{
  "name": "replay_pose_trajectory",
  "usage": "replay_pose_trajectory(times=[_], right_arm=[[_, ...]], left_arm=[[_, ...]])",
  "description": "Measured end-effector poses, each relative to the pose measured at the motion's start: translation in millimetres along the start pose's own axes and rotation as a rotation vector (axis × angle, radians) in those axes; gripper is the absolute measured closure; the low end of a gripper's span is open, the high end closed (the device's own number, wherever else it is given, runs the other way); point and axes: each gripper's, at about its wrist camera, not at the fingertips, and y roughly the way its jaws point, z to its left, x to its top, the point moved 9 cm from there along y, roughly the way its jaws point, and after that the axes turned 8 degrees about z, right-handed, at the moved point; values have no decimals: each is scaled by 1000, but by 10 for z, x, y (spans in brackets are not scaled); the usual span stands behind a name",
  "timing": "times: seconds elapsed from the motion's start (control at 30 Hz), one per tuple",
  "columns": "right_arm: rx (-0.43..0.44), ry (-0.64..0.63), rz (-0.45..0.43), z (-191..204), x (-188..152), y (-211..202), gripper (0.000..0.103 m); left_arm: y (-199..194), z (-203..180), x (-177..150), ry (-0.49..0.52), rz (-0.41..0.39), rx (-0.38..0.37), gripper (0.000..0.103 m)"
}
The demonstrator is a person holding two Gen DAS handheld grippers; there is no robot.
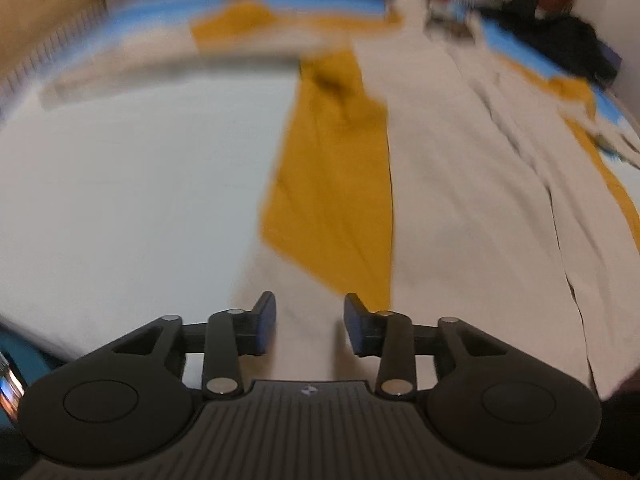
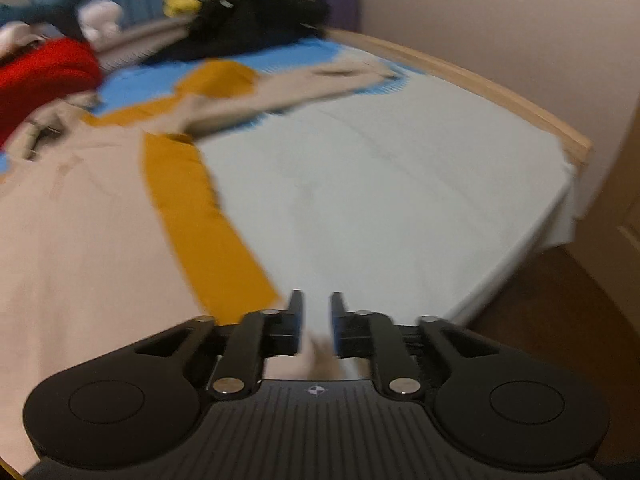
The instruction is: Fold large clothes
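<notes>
Coat (image 1: 460, 184) hem (beige) between left tool (image 1: 310, 326).

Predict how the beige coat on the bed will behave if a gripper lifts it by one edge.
The coat probably flops and drapes: it lies flat with soft creases. Its mustard lining has folded outward, so layers may slide apart. It spans much of the bed, so one lifted edge likely drags the rest.

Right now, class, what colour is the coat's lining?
Mustard yellow lining, clearest in the left wrist view.
</notes>
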Motion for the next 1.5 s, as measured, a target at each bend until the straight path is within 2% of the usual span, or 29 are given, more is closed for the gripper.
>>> replay_pose_trajectory(times=[0.03, 0.07, 0.1, 0.13, 0.2, 0.23, 0.33, 0.4, 0.5, 0.57, 0.7, 0.8, 0.97, 1.1, 1.17, 1.27, 1.3, 1.37, 1.43, 1.5], right_arm=[[54, 6, 63, 70, -78, 94, 55], [90, 12, 140, 109, -183, 193, 49], [96, 11, 224, 128, -305, 299, 51], [72, -2, 245, 126, -357, 338, 51], [26, -38, 213, 146, -344, 303, 52], [38, -50, 193, 184, -312, 273, 52], [33, -73, 215, 181, -316, 337, 51], [17, -68, 216, 164, -306, 342, 51], [19, -74, 105, 206, -173, 165, 52], [54, -74, 5, 278, -33, -16, 52], [129, -62, -155, 427, 213, -414, 52], [171, -60, -232, 543, 301, -560, 52], [216, -138, -260, 923, 283, -624, 52], [251, -211, -302, 1216, 281, -747, 52], [279, -210, -313, 1308, 292, -839, 52], [299, -205, -355, 1420, 353, -953, 51], [290, -216, -376, 1454, 355, -991, 51], [268, -250, -423, 1526, 373, -1055, 51], [236, -291, -464, 1580, 385, -1089, 51], [213, -325, -496, 1632, 400, -1107, 51]], left_arm=[[133, 15, -81, -14, 71, 7, 59], [192, 37, -131, -19, 98, 24, 59], [147, 27, -104, -10, 70, 41, 59], [73, -5, -60, 12, 38, 51, 58], [-87, -92, 23, 49, -51, 19, 47], [-90, -105, 36, 53, -55, 11, 38], [210, -11, -166, 17, 108, 42, 35], [106, -34, -99, -6, 49, 47, 37], [-226, -160, 75, 45, -137, 30, 37], [-352, -219, 174, 49, -218, 36, 35], [-464, -242, 265, 9, -256, 20, 35], [-522, -288, 335, -13, -276, 22, 35], [-574, -360, 468, -12, -304, 50, 35], [-757, -380, 589, -33, -313, 37, 35], [-979, -411, 665, -18, -386, 24, 32], [-1173, -403, 750, 37, -543, 57, 25], [-1168, -370, 794, 49, -559, 78, 25], [-1170, -241, 976, 2, -526, 95, 25], [-1292, -136, 1248, -35, -564, 64, 25], [-1425, -59, 1598, -24, -619, 99, 25]])
